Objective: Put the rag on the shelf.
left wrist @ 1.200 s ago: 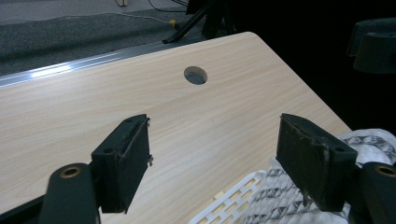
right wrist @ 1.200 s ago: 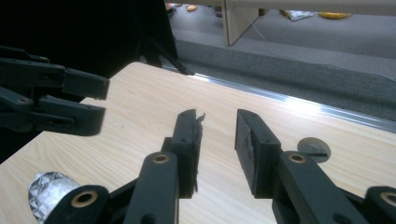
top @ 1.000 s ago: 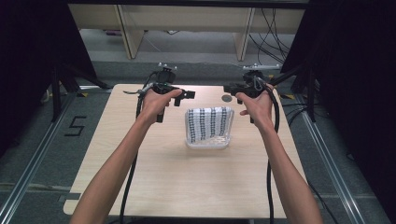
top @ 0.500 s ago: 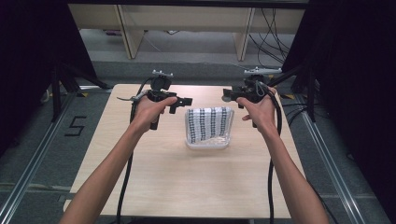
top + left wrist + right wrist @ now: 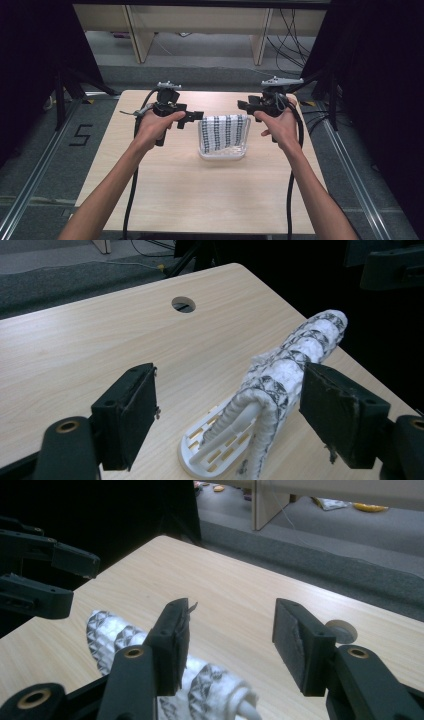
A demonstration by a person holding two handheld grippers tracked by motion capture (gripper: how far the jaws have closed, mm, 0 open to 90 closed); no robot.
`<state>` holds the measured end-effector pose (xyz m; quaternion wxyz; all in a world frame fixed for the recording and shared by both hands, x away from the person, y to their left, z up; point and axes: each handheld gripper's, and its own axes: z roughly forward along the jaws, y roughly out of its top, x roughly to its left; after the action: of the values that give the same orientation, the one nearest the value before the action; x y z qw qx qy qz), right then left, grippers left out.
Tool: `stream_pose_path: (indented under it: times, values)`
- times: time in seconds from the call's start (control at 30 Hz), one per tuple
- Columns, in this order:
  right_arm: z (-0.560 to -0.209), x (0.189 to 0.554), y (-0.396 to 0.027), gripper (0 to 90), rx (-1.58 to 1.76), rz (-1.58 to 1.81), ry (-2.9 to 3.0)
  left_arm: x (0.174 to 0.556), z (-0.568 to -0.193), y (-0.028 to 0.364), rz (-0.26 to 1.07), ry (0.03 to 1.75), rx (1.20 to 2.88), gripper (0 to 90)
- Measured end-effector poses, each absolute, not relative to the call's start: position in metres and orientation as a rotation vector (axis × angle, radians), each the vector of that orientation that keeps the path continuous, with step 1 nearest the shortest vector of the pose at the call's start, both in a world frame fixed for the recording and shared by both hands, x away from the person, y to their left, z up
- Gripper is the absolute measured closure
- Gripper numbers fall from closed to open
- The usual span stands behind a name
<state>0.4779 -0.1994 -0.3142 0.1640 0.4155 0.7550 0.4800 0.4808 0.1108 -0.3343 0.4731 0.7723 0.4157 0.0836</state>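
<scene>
Hand-held grippers, left (image 5: 196,116) and right (image 5: 243,105), both wide and empty, flank my patterned cloth (image 5: 223,131) draped over the white rack (image 5: 222,152) on the counter (image 5: 200,200), the right's jaws having just been opening, apparently letting it settle.

The desk (image 5: 165,195) is pale wood with a fine, light grain. On it the cloth (image 5: 223,131) is white, crossed by dark bands of a small criss-cross pattern — close up, in the left gripper view, the bands read as black diamond lattice on white. The rack (image 5: 210,447) under it is plain white plastic. Both the left gripper (image 5: 192,118) and the right gripper (image 5: 242,105) are black, each topped by a grey plate. The floor (image 5: 45,150) is dark grey — marked with a black "5".
</scene>
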Motion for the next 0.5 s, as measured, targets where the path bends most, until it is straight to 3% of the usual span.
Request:
stream_pose_path:
  times: [0.5]
  values:
    - [-0.318, 0.462, -0.205, 43.6, 1.167, 1.391, 2.167, 0.456, -0.339, 0.12, 0.18, 0.984, 1.876, 21.8]
